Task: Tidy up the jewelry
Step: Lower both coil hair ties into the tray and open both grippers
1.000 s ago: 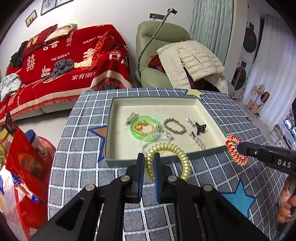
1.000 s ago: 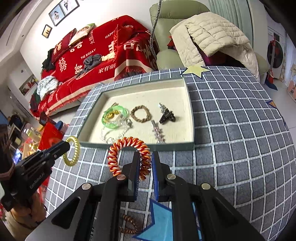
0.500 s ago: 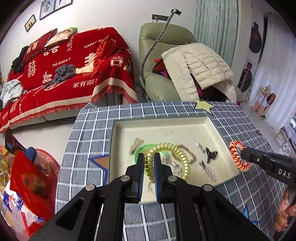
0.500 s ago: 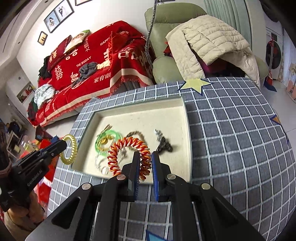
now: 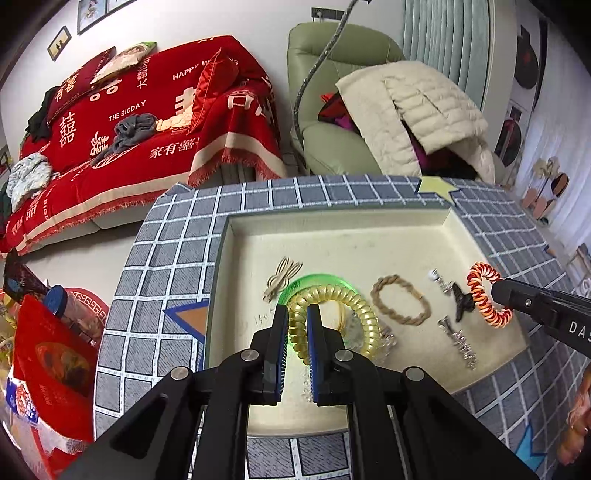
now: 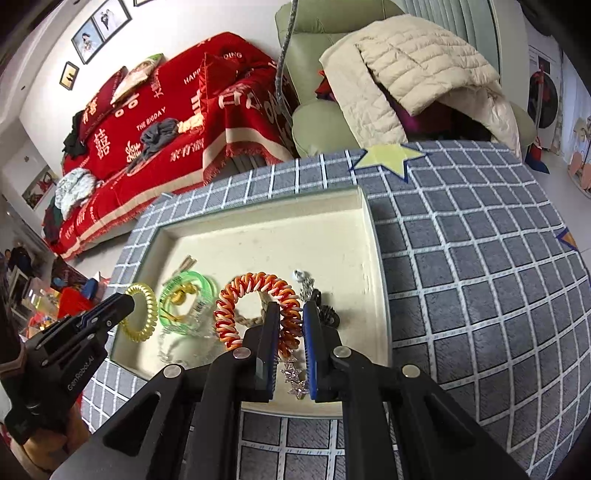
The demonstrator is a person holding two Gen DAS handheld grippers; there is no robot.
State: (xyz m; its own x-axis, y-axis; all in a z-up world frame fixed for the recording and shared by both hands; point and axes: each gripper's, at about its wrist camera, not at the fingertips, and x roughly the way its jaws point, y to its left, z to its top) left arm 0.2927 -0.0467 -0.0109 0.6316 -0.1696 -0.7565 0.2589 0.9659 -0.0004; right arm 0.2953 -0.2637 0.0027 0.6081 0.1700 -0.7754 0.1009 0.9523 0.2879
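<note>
Left view: your left gripper (image 5: 297, 325) jaws pinch yellow coil (image 5: 354, 306) over tray (image 5: 369, 236) | right view: right gripper (image 6: 290, 325) jaws pinch red coil (image 6: 236, 295), star chain (image 6: 295, 378) below | checked tabletop (image 6: 480, 258), red sofa (image 6: 166, 110) behind.

White walls, framed pictures (image 6: 99, 35); red-draped sofa (image 5: 147, 122); green armchair (image 5: 332, 122); pale curtains (image 5: 447, 40).

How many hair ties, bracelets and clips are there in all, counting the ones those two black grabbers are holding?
Spiral coil ties: 2, yellow coil tie and red-and-white coil tie, each held over the tray
Braided tan ring: 1
Green bangle: 1
Black claw clip: 1
Silver sparkly pieces, as far as visible: 2
Beige bow: 1
Total: 8
</note>
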